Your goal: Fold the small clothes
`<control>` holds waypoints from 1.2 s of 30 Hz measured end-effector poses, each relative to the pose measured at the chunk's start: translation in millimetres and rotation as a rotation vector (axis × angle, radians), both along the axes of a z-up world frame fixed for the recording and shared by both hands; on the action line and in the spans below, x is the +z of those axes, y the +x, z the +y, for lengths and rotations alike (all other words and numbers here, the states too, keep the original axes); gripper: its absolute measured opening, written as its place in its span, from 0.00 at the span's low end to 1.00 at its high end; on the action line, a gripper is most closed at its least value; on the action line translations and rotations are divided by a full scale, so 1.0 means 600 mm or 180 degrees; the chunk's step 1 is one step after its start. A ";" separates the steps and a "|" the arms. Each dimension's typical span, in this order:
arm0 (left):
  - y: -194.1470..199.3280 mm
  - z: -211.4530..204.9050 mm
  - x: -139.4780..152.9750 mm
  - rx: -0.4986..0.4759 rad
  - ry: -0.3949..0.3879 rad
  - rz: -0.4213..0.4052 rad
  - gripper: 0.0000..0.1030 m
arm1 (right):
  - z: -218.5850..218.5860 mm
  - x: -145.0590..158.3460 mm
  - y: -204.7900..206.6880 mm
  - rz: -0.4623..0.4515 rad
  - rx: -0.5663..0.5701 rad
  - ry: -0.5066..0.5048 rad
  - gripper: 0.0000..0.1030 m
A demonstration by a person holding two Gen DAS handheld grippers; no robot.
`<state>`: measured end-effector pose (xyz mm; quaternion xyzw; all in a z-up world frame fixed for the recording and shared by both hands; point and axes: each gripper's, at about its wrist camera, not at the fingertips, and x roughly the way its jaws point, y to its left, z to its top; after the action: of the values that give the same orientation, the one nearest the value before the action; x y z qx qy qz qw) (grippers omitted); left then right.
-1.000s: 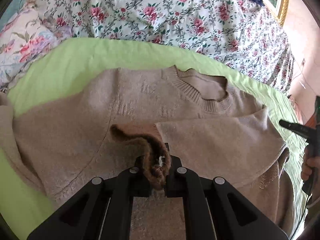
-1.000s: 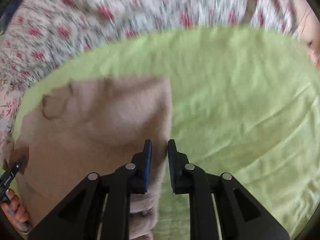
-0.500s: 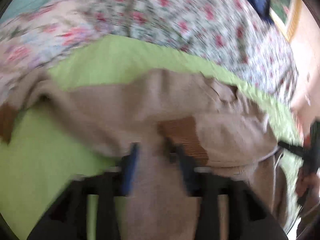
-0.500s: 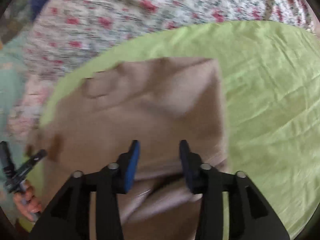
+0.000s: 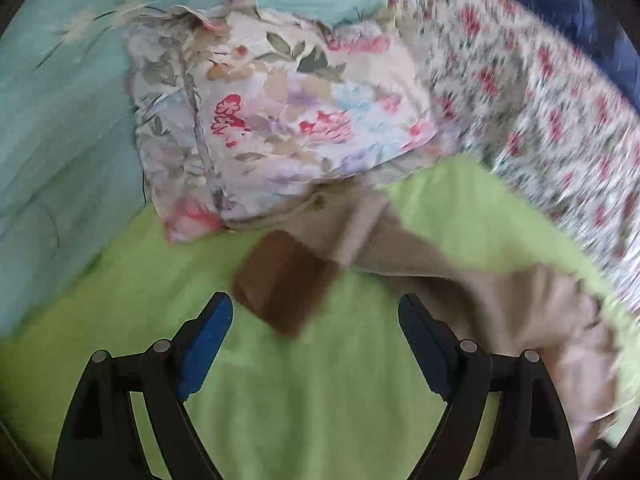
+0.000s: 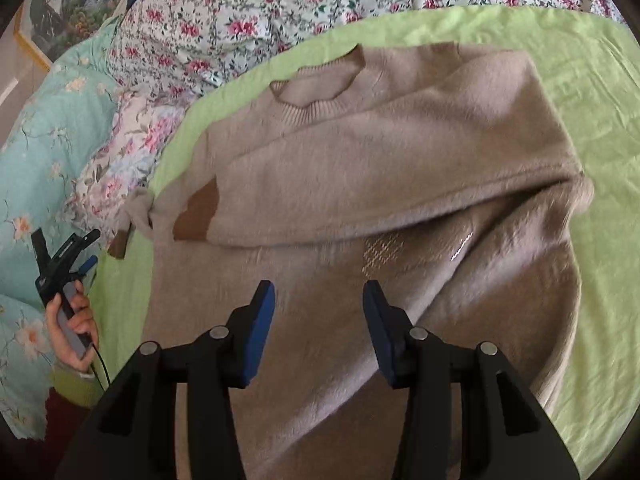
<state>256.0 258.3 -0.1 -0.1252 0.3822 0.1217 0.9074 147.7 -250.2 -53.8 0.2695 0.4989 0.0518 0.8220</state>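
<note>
A beige knit sweater (image 6: pixel 400 152) lies on a green sheet (image 6: pixel 592 80), neck toward the far side. One sleeve is folded across its chest, ending in a brown cuff (image 6: pixel 198 212). My right gripper (image 6: pixel 319 304) is open and empty above the sweater's lower body. My left gripper (image 5: pixel 316 316) is open and empty over the green sheet (image 5: pixel 320 400), just short of the other sleeve's brown cuff (image 5: pixel 284 280), which lies stretched out to the left. The left gripper also shows in the right wrist view (image 6: pixel 86 250), held in a hand beside that cuff (image 6: pixel 119 245).
A floral pillow (image 5: pixel 280 120) lies just beyond the left cuff. A teal quilt (image 5: pixel 60 120) is at the left and a rose-patterned quilt (image 6: pixel 260 12) lies behind the sweater. Bare green sheet extends to the right of the sweater.
My left gripper let go of the folded sleeve's cuff, opened and swung left to the other sleeve's cuff. My right gripper opened and moved over the sweater's body.
</note>
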 end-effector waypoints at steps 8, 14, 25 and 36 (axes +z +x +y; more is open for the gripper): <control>0.080 0.024 -0.082 -0.0371 0.0092 0.0576 0.09 | 0.025 -0.013 0.010 0.0093 0.0048 0.0047 0.46; 0.041 0.018 -0.034 -0.0622 -0.0197 0.0264 0.07 | 0.019 -0.004 0.002 0.0036 -0.0018 0.0079 0.46; -0.004 -0.183 0.107 -0.1506 -0.0866 -0.0370 0.06 | -0.003 0.029 -0.028 -0.0150 -0.0139 0.0137 0.46; 0.050 -0.573 0.069 -0.2637 -0.1223 -0.0057 0.06 | -0.078 0.021 -0.050 -0.0175 -0.0435 0.0198 0.46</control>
<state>286.0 -85.3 41.6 -0.1290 0.4078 -0.3256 0.8432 117.5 -297.1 -40.9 0.3268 0.4547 0.0184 0.8283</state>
